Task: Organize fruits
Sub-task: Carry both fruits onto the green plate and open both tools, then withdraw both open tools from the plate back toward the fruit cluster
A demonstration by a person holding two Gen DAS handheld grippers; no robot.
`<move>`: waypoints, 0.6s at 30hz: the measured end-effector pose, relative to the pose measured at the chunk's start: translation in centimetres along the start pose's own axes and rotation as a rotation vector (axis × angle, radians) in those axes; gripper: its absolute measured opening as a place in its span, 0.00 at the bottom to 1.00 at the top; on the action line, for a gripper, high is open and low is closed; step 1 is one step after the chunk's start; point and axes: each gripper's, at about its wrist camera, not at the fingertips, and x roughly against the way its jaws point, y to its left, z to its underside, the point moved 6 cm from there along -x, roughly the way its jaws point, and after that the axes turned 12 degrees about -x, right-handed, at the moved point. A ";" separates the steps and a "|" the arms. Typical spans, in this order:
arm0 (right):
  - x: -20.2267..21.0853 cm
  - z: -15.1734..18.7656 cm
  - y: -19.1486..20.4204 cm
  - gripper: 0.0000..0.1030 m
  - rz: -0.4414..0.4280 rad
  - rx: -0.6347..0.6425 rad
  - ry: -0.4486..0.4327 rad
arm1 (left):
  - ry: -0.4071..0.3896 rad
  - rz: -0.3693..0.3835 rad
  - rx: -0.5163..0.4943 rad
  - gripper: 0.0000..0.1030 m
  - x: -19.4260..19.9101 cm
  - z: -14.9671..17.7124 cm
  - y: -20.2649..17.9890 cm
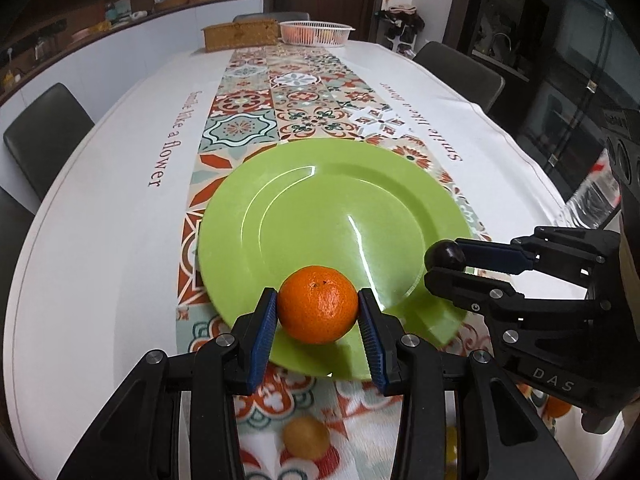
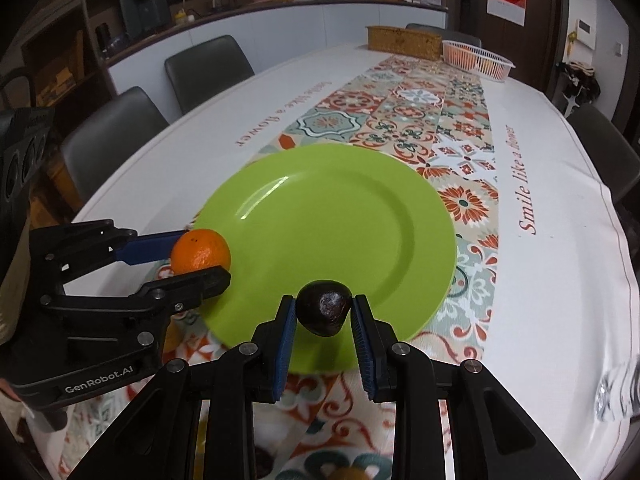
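Note:
A green plate [image 1: 320, 200] lies on the patterned table runner; it also shows in the right wrist view [image 2: 332, 216]. My left gripper [image 1: 318, 312] is shut on an orange [image 1: 318, 304] and holds it over the plate's near rim; the orange also shows in the right wrist view [image 2: 200, 256]. My right gripper [image 2: 324, 316] is shut on a dark round fruit [image 2: 325, 313] over the plate's near edge. That dark fruit [image 1: 445, 255] and the right gripper [image 1: 452, 266] show at the plate's right rim in the left wrist view.
A yellowish fruit [image 1: 306, 438] lies on the runner below my left gripper. A white basket [image 1: 316, 32] with fruit and a woven box [image 1: 240, 34] stand at the table's far end. Chairs [image 2: 208, 68] surround the table. A clear plastic object [image 2: 616, 396] sits at the right edge.

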 end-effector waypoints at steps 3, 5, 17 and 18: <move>-0.7 -0.5 -0.4 0.28 0.010 -0.007 0.005 | 0.005 0.001 -0.008 0.39 -0.5 -0.4 0.2; -0.9 -0.6 -0.5 0.29 0.013 -0.013 0.004 | 0.004 0.000 -0.012 0.39 -0.7 -0.5 0.3; 3.7 0.0 -1.2 0.37 0.056 -0.032 -0.117 | -0.117 -0.108 -0.066 0.55 5.5 0.0 -1.4; 4.5 0.3 -1.1 0.37 0.058 -0.030 -0.130 | -0.132 -0.119 -0.068 0.55 6.4 0.2 -1.8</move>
